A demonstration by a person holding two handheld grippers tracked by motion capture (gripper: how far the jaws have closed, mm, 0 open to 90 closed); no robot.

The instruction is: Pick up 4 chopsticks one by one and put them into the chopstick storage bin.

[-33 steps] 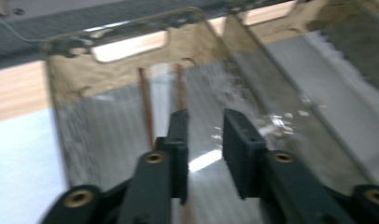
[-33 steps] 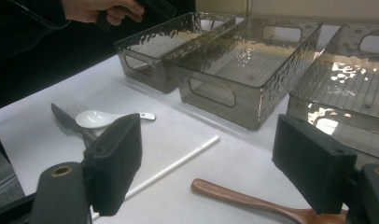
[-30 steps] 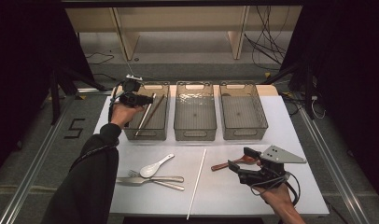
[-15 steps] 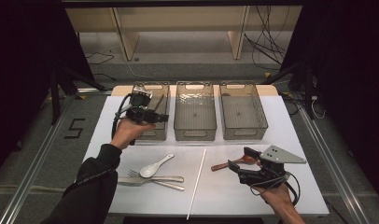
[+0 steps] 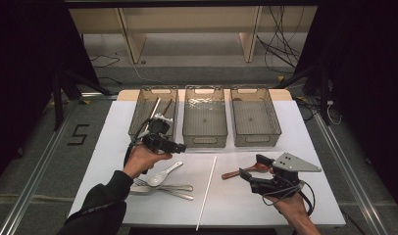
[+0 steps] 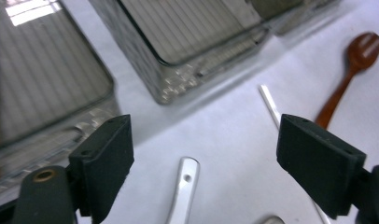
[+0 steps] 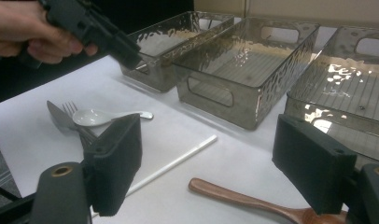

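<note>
My left gripper (image 5: 176, 146) hovers over the table just in front of the left bin (image 5: 138, 115), above a white spoon (image 5: 162, 174). Its jaws have just been opening and stand wide with nothing between them (image 6: 206, 140); the white spoon's handle (image 6: 183, 196) lies below. My right gripper (image 5: 251, 165) rests near the front right, open (image 7: 213, 154), with a wooden spoon (image 7: 243, 198) on the table under its jaws. A white stick (image 5: 207, 191) lies between the two hands. A fork and a knife (image 5: 160, 187) lie by the white spoon.
Three clear bins stand in a row at the back: the left one holds a few long utensils (image 5: 158, 106); the middle bin (image 5: 205, 139) and the right bin (image 5: 256, 142) look bare inside. The white table top (image 5: 113, 127) ends at dark floor on all sides.
My left hand has drawn back from over the left bin toward the near side, above the white spoon, and its jaws have opened. The right hand has stayed put.
</note>
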